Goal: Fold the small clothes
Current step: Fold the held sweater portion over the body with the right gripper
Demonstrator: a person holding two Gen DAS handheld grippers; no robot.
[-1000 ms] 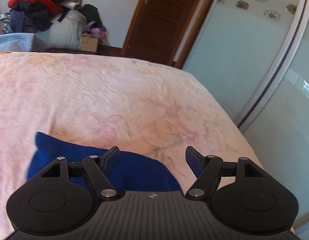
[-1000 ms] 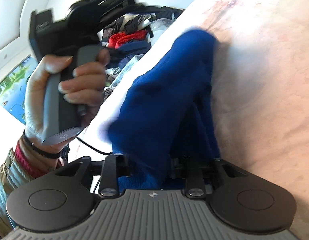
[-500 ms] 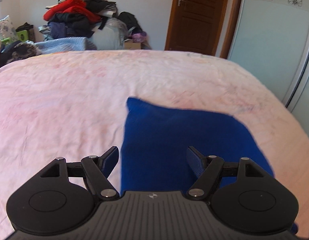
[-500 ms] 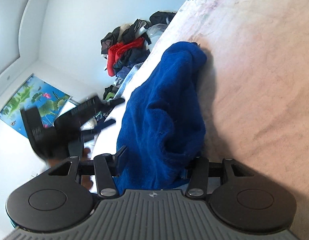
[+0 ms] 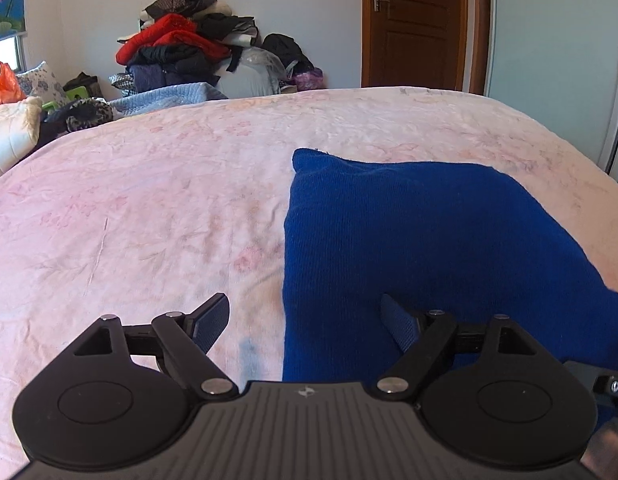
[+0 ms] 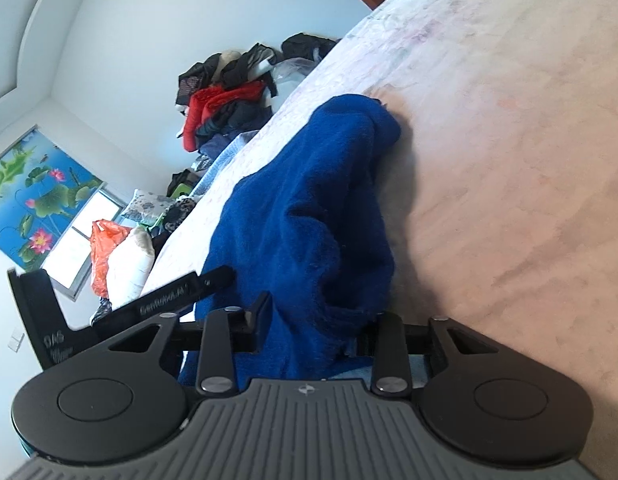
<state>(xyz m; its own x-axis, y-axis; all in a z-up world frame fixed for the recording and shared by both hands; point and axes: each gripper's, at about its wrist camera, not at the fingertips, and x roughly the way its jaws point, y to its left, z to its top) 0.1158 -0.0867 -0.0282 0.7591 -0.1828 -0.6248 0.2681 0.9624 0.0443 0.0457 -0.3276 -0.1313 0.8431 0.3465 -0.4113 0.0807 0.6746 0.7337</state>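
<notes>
A dark blue knit garment (image 5: 421,240) lies folded on the pink floral bedsheet (image 5: 149,200). My left gripper (image 5: 305,320) is open and empty, low over the garment's near left edge; its right finger is above the cloth, its left finger above bare sheet. In the right wrist view the same garment (image 6: 309,220) is bunched and its near end lies between the fingers of my right gripper (image 6: 321,328). The jaws stand partly apart around the cloth. The left gripper's body (image 6: 121,304) shows at the left of that view.
A pile of clothes (image 5: 189,52) sits beyond the bed's far edge. Pillows and an orange bag (image 5: 5,84) lie at the far left. A wooden door (image 5: 413,24) and a sliding wardrobe (image 5: 557,60) stand at the right.
My left gripper has swung left and come down over the garment's left edge. My right gripper's jaws have widened around the cloth, which has settled onto the bed.
</notes>
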